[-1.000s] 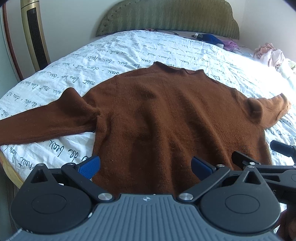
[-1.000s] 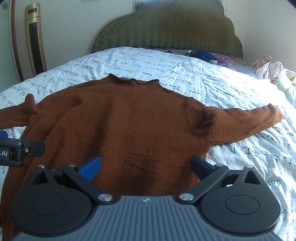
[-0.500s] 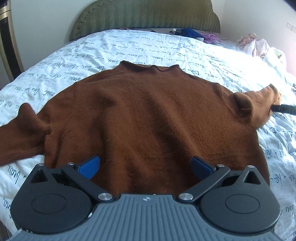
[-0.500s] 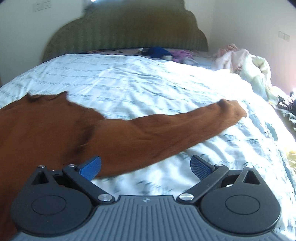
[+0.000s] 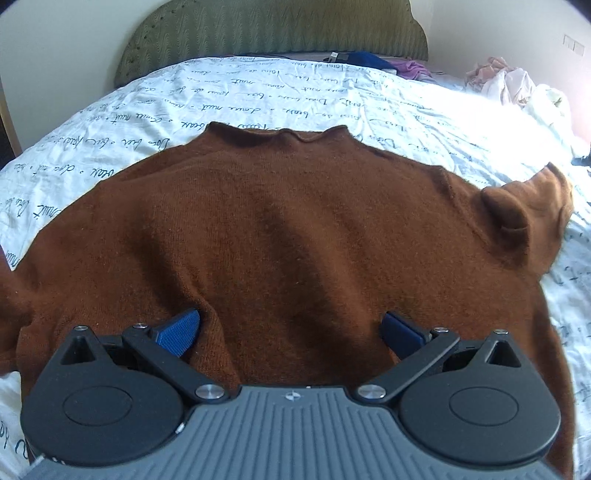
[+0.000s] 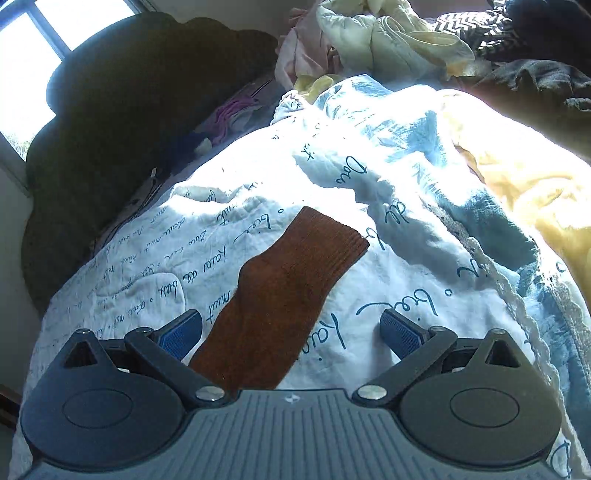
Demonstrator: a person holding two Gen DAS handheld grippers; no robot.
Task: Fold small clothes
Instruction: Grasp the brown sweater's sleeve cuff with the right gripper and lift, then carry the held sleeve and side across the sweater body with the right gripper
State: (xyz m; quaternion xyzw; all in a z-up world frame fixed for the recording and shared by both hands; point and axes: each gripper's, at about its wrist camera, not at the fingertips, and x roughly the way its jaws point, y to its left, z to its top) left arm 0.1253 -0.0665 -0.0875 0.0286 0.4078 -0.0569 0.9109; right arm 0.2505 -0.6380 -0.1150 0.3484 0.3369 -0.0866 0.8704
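Fingers of left gripper (image 5: 290, 328) spread wide, low over brown sweater (image 5: 288, 229); right gripper (image 6: 291, 328) released, straddling sleeve (image 6: 280, 295).

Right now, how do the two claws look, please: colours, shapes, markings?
The left claw and the right claw look alike: blue ribbed pads on black link arms with silver pins, two round black discs, and a grey ridged body bearing a small logo. No cables show.

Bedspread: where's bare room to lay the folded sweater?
Free: the bedspread between the brown sweater collar and the green headboard. Crowded: the clothes pile at the far right corner. Near the right gripper, the spread bunches beyond the cuff.
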